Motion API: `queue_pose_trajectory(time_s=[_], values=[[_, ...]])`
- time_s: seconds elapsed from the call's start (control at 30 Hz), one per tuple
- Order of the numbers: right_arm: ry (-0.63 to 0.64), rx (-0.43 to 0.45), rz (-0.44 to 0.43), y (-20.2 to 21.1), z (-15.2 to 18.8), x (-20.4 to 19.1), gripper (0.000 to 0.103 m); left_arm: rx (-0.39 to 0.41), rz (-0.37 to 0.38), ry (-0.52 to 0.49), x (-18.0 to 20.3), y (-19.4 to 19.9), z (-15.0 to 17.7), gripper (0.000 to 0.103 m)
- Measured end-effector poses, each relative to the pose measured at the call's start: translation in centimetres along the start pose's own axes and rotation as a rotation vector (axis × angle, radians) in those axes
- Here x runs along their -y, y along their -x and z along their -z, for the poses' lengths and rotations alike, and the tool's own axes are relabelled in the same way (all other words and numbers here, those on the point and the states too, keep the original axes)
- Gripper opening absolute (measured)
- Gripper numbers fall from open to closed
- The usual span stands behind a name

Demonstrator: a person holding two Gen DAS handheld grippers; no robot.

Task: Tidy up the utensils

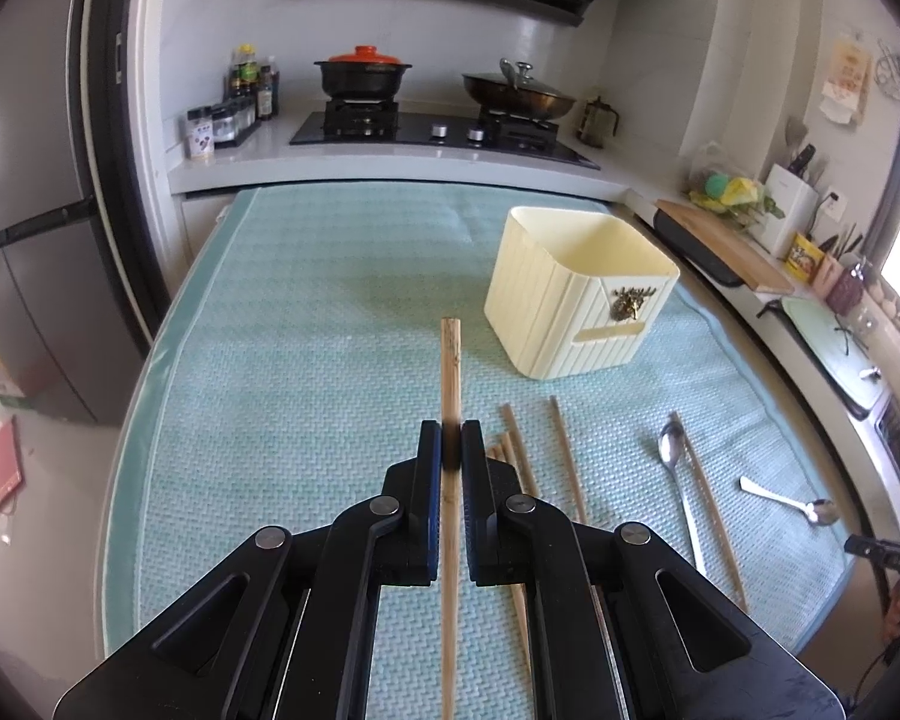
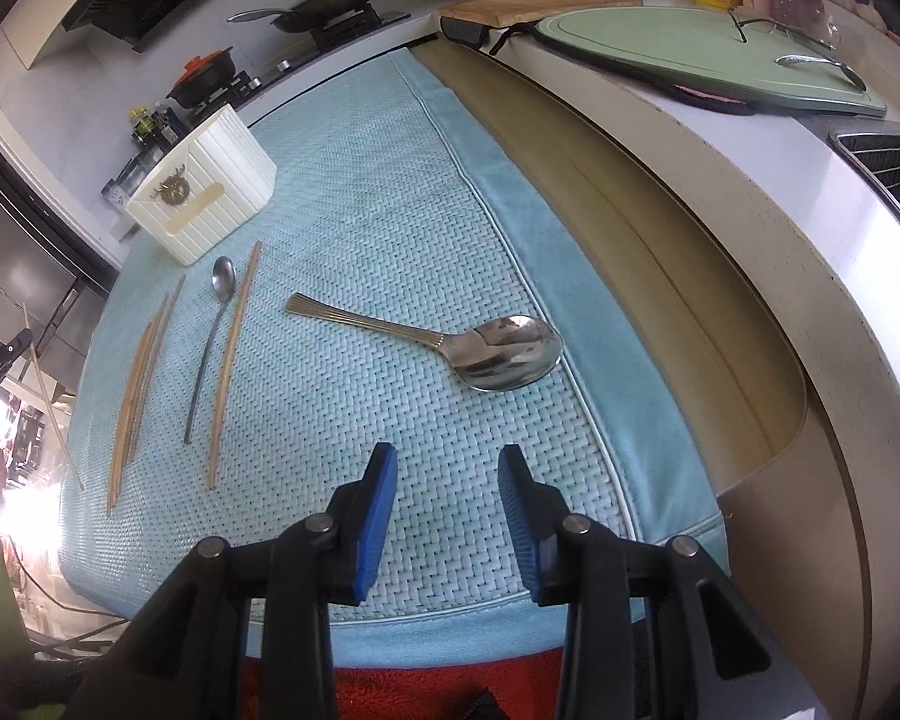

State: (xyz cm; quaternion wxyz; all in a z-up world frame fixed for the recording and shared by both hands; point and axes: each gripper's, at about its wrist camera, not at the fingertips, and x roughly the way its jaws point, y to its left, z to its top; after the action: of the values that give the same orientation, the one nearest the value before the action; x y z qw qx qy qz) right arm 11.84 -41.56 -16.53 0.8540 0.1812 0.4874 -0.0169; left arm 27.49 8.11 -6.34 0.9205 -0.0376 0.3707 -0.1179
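My left gripper (image 1: 451, 429) is shut on a bamboo chopstick (image 1: 450, 360) that sticks out ahead of the pads, above the teal mat (image 1: 306, 330). A cream ribbed utensil holder (image 1: 576, 294) stands beyond it to the right, also seen in the right wrist view (image 2: 201, 204). Several loose chopsticks (image 2: 232, 360) and a slim spoon (image 2: 207, 348) lie on the mat. A broad metal spoon (image 2: 498, 351) lies just ahead of my right gripper (image 2: 447, 462), which is open with nothing between its blue pads.
A stove (image 1: 438, 132) with a red-lidded pot and a pan sits behind the mat. A wooden board (image 2: 540, 3), a green board (image 2: 690, 54) and a sink (image 2: 882, 156) line the counter on the right. A fridge (image 1: 24, 240) stands at the left.
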Motion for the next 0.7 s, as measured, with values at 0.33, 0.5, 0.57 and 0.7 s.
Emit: queue_pose_trajectory(time_s=[0.33,0.5,0.57,0.7], values=[[0.147,-0.176,0.069,-4.6,-3.4,0.8,0.036,-0.016,-0.006,0.001,-0.5,-0.9,0.1,0.004],[0.319,-0.130,0.177,-8.5,-10.1,-1.9,0.035,-0.031,-0.018,0.010,-1.0,-1.4,0.0,0.004],[0.404,-0.068,0.181,-10.2,-13.1,-4.2,0.035,-0.032,-0.028,0.010,-1.0,-1.4,-0.2,0.004],[0.473,0.082,0.135,-11.7,-17.4,-8.5,0.035,-0.031,-0.042,0.018,-1.2,-1.3,-0.5,0.004]])
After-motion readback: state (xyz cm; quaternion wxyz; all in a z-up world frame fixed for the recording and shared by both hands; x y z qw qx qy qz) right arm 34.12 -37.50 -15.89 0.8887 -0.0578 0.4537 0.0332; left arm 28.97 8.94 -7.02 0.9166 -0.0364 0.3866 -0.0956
